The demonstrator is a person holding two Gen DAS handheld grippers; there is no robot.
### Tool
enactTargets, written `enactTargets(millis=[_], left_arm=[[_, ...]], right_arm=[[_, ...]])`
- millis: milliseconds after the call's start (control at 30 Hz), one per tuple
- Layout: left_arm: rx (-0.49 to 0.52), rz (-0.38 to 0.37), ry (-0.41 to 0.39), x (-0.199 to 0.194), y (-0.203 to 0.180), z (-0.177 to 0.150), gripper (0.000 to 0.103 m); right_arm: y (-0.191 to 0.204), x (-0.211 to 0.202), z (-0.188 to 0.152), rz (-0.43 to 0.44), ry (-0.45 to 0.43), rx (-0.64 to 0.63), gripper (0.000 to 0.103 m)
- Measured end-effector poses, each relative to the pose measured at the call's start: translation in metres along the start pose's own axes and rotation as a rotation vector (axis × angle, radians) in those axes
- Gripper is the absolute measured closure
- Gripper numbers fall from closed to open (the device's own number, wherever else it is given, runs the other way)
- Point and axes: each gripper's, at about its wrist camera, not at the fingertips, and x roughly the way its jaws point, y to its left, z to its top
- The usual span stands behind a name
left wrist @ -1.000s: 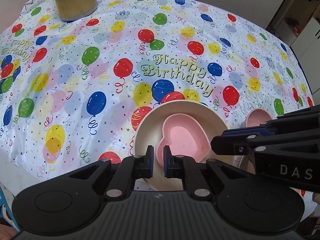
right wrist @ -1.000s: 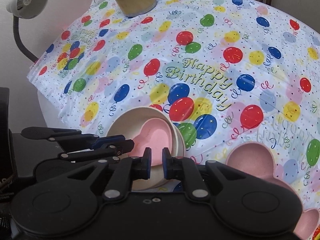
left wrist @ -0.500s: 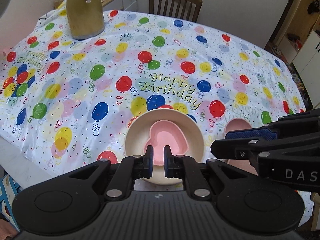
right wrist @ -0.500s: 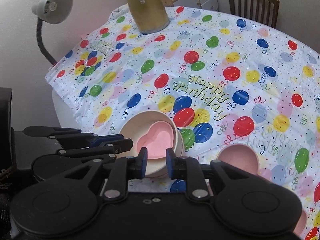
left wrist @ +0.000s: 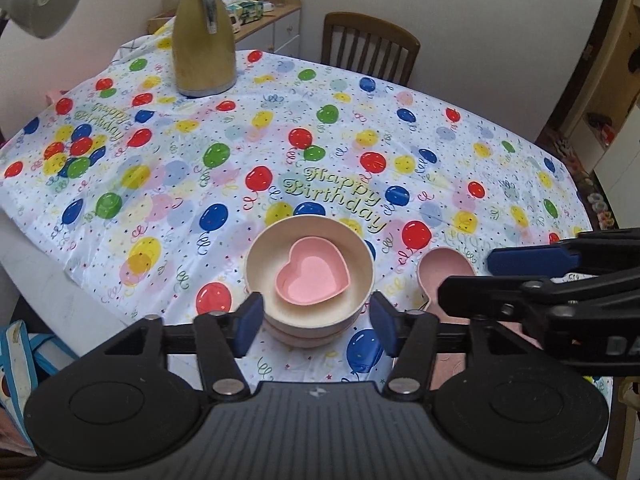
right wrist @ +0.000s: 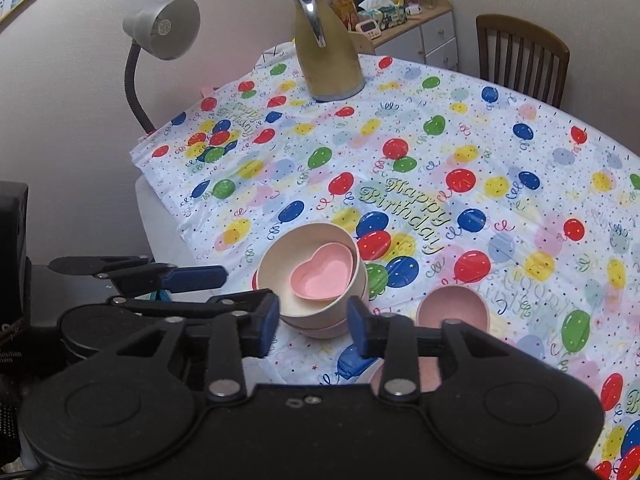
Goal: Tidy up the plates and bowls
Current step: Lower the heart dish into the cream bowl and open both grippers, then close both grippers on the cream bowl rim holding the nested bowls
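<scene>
A pink heart-shaped bowl (left wrist: 312, 275) sits inside a cream round bowl (left wrist: 260, 256), which seems to rest on another pink dish, though little of that shows. The stack stands near the front edge of a table under a balloon-print birthday tablecloth (left wrist: 224, 148). The left gripper (left wrist: 316, 322) and right gripper (right wrist: 313, 323) both hover above it, fingers spread wide, holding nothing. A second pink bowl (right wrist: 452, 306) lies just right of the stack. A gold jug (left wrist: 203, 40) stands at the far side.

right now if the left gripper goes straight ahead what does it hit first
Most likely the cream bowl holding the heart dish; it sits centred between the open left gripper's fingers, though depth is unclear.
</scene>
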Motion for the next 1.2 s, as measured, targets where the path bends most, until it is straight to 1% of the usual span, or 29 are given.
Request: enactTargets(millis=[33,67,133,200,267,333,533,700,900,1100,1167,1200], left_arm=[[-0.009,0.001,-0.004,-0.001,0.002,0.0,0.035],[-0.016,0.003,-0.006,-0.001,0.005,-0.001,0.034],[-0.025,0.003,-0.005,0.002,0.011,0.001,0.03],[-0.031,-0.003,-0.004,0.007,0.019,0.003,0.027],[-0.041,-0.01,0.007,0.017,0.027,0.007,0.026],[-0.059,-0.02,0.029,0.029,0.036,0.01,0.026],[-0.084,-0.048,0.077,0.062,0.06,0.018,0.026],[-0.093,-0.083,0.121,0.09,0.073,0.022,0.026],[-0.087,-0.12,0.164,0.114,0.076,0.023,0.026],[-0.111,-0.109,0.193,0.132,0.078,0.022,0.026],[-0.117,-0.109,0.198,0.136,0.078,0.021,0.026],[-0.119,-0.109,0.199,0.137,0.078,0.021,0.026]], right_arm=[[-0.001,-0.003,-0.001,0.0,-0.009,0.006,0.045],[-0.002,-0.005,-0.001,-0.002,-0.019,0.012,0.034],[-0.004,-0.006,0.0,-0.015,-0.034,0.02,0.024],[-0.006,-0.004,0.001,-0.012,-0.032,0.04,0.02],[-0.008,0.001,0.003,-0.028,-0.032,0.064,0.012],[-0.01,0.009,0.007,-0.047,-0.033,0.098,0.009],[-0.02,0.046,0.017,-0.095,0.019,0.222,0.009],[-0.032,0.076,0.018,-0.113,0.071,0.344,0.01],[-0.037,0.102,0.018,-0.16,0.1,0.413,0.014],[-0.042,0.126,0.015,-0.215,0.132,0.458,0.022],[-0.045,0.131,0.013,-0.229,0.139,0.48,0.028],[-0.047,0.134,0.013,-0.23,0.141,0.494,0.029]])
